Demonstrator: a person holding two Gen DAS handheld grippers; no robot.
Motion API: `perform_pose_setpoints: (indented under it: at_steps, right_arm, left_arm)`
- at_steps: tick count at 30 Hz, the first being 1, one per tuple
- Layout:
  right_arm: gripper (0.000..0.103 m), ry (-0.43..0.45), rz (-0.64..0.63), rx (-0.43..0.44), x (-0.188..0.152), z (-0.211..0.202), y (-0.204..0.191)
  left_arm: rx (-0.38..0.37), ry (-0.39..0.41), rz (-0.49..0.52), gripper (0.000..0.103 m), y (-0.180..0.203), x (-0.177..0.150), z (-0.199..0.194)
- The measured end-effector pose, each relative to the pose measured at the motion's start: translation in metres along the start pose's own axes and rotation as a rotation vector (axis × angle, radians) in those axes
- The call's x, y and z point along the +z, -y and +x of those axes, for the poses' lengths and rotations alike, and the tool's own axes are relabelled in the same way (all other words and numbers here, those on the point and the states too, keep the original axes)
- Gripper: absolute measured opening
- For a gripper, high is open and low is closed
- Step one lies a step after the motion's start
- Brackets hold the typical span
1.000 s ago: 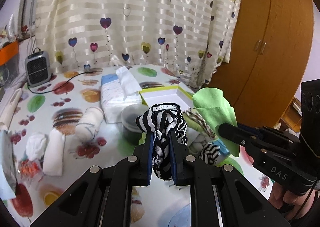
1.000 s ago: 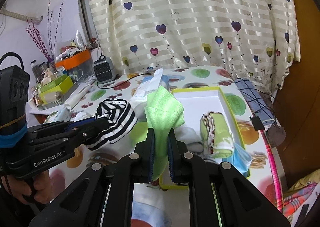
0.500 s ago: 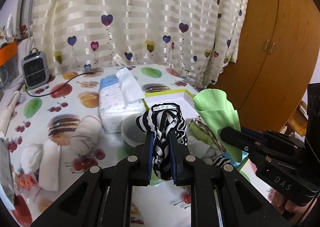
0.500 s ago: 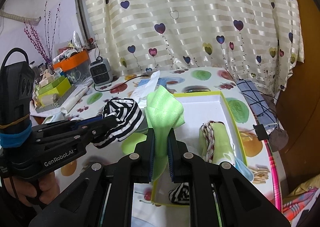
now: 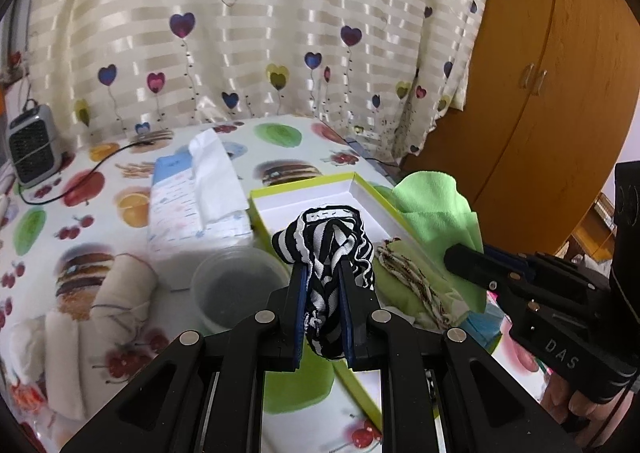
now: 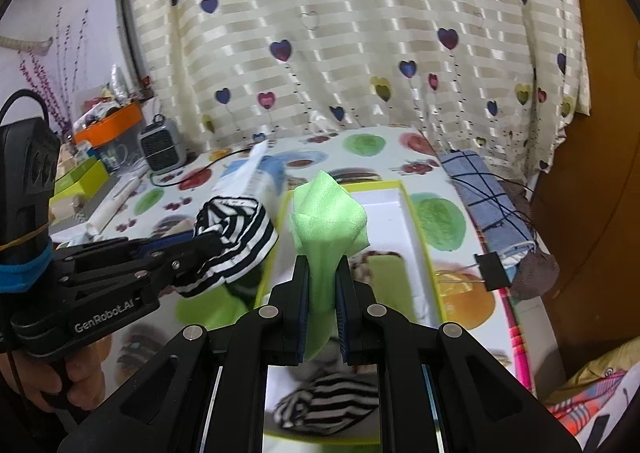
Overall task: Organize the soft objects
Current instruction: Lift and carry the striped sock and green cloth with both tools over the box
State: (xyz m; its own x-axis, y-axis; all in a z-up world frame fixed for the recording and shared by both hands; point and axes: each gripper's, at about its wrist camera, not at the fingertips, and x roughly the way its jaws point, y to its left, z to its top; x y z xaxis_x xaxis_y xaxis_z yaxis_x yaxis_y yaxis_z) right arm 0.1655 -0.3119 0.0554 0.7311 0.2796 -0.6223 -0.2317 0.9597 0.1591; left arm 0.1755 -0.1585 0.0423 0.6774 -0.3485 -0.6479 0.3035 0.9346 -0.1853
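My left gripper (image 5: pixel 323 273) is shut on a black-and-white striped cloth (image 5: pixel 326 233), which bunches above the fingers. It hangs over the near left part of a white box with a yellow-green rim (image 5: pixel 304 193). My right gripper (image 6: pixel 323 273) is shut on a light green cloth (image 6: pixel 328 213) above the same box (image 6: pixel 416 221). The two grippers are side by side, the left gripper (image 6: pixel 200 249) with its striped cloth (image 6: pixel 236 229) to the left. Inside the box lie a rolled green patterned cloth (image 5: pixel 404 273) and another striped cloth (image 6: pixel 328 401).
Left of the box are a tissue pack (image 5: pixel 200 205), a translucent tub (image 5: pixel 236 289) and rolled white cloths (image 5: pixel 120 289). A small heater (image 5: pixel 32 149) stands at the back left. A blue checked cloth (image 6: pixel 488 189) and a binder clip (image 6: pixel 492 269) lie by the table's right edge.
Both grippers have moved forward over the table towards the box, which now looks nearer. Each stays shut on its cloth.
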Motion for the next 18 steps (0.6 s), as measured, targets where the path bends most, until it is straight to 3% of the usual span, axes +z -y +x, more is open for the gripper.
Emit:
perform_pose_setpoints:
  at_steps: [18]
  right_arm:
    - [0.012, -0.073, 0.009, -0.040, 0.029, 0.053, 0.032]
  left_arm:
    - [-0.059, -0.111, -0.048, 0.015, 0.002, 0.020, 0.062]
